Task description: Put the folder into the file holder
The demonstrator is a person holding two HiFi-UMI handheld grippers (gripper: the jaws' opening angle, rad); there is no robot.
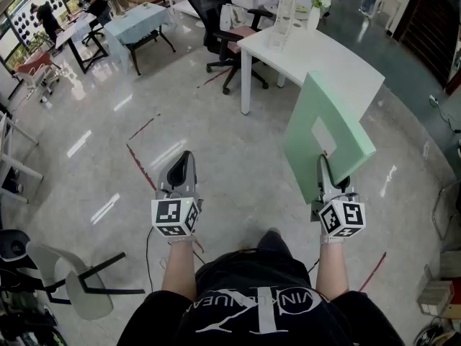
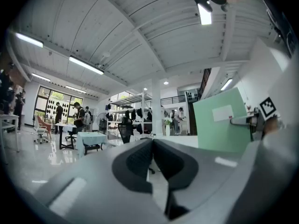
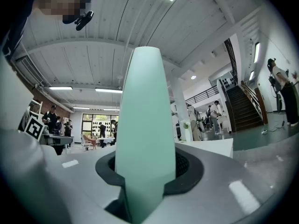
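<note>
1. Two grippers point level. The right gripper (image 1: 325, 166) is clamped on the lower edge of the pale green folder (image 1: 306, 150), which stands tall and a little tilted above its jaws. The left gripper (image 1: 184, 163) has its jaws together with nothing between them.
2. What looks like the clear file holder (image 1: 282, 19) stands on the white table (image 1: 346, 71), well ahead of the right gripper and a little to its left. The folder is not yet near it.
3. To do this carry well, I would hold the clamp firm, since so much of the folder rises above the jaws that it could swing. I would bring it over the holder, line its thin edge up with a slot, and lower it in before letting go. The holder looks light, so the free left gripper could steady it.
4. The white label (image 1: 324, 137) on the folder looks blank. The marker cubes show only black-and-white squares. The white lettering on the person's dark shirt (image 1: 252, 305) is upside down and broken off, so I cannot read it reliably.
</note>
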